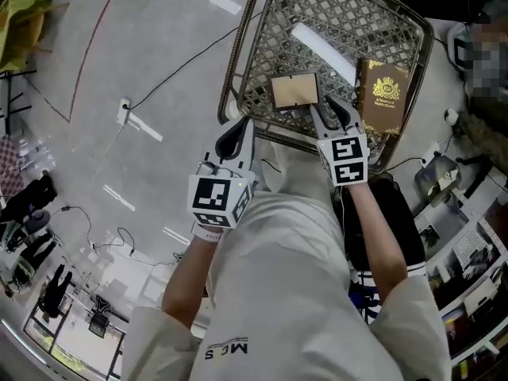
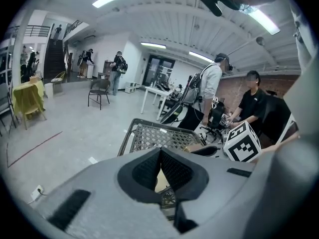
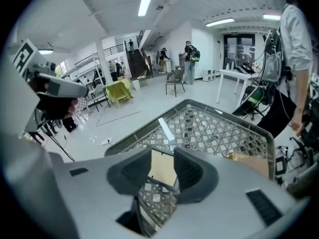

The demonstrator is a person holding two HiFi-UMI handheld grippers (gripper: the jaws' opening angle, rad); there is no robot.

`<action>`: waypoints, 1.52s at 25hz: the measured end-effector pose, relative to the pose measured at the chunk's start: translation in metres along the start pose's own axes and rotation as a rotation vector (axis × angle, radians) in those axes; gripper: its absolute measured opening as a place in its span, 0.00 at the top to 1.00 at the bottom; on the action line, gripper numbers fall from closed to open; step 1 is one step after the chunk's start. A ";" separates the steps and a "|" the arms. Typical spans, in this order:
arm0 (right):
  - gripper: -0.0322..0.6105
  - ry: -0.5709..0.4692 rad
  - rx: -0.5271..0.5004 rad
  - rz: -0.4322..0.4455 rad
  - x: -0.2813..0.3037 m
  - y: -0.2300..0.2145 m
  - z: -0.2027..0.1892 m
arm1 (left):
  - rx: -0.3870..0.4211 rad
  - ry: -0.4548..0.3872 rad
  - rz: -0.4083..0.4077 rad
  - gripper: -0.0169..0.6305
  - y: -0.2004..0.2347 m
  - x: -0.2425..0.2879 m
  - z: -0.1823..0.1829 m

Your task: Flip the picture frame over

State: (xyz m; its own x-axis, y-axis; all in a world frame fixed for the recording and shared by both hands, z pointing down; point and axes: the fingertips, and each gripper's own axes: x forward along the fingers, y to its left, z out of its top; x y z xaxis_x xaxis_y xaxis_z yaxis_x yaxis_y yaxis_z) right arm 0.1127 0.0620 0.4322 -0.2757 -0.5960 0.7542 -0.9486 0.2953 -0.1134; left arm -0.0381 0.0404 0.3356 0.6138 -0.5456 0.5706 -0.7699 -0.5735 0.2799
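Note:
The picture frame (image 1: 294, 91) lies flat on the metal mesh tabletop (image 1: 349, 22), a tan face in a thin dark rim turned up. My right gripper (image 1: 332, 113) hovers just off the frame's near right corner. In the right gripper view its jaws (image 3: 162, 156) stand apart, and the frame (image 3: 163, 167) shows beyond the gap, untouched by the pads. My left gripper (image 1: 238, 133) hangs over the table's near left rim, apart from the frame. Its fingertips (image 2: 160, 153) meet, with nothing between them. A tan patch, likely the frame (image 2: 162, 180), shows below the tips.
A brown book with a gold crest (image 1: 386, 94) lies to the right of the frame near the table's right rim. Cables and a socket (image 1: 125, 109) lie on the grey floor to the left. Equipment racks stand at the lower left, and people stand and sit beyond the table (image 2: 251, 103).

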 end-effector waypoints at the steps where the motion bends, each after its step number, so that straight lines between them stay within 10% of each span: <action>1: 0.72 -0.011 -0.001 -0.007 -0.008 0.001 0.005 | 0.001 -0.009 -0.001 0.94 -0.004 -0.004 0.005; 17: 0.90 -0.268 0.059 -0.136 -0.140 -0.016 0.086 | 0.038 -0.181 -0.007 0.94 -0.040 -0.061 0.089; 38: 0.92 -0.544 -0.109 -0.081 -0.243 0.021 0.134 | 0.221 -0.272 -0.137 0.94 -0.114 -0.095 0.120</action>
State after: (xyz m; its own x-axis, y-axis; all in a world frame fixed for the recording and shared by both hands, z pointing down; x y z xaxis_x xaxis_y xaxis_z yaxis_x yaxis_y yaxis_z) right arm 0.1395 0.1133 0.1601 -0.2701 -0.9108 0.3123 -0.9566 0.2907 0.0205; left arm 0.0126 0.0841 0.1565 0.7556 -0.5796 0.3052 -0.6391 -0.7545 0.1492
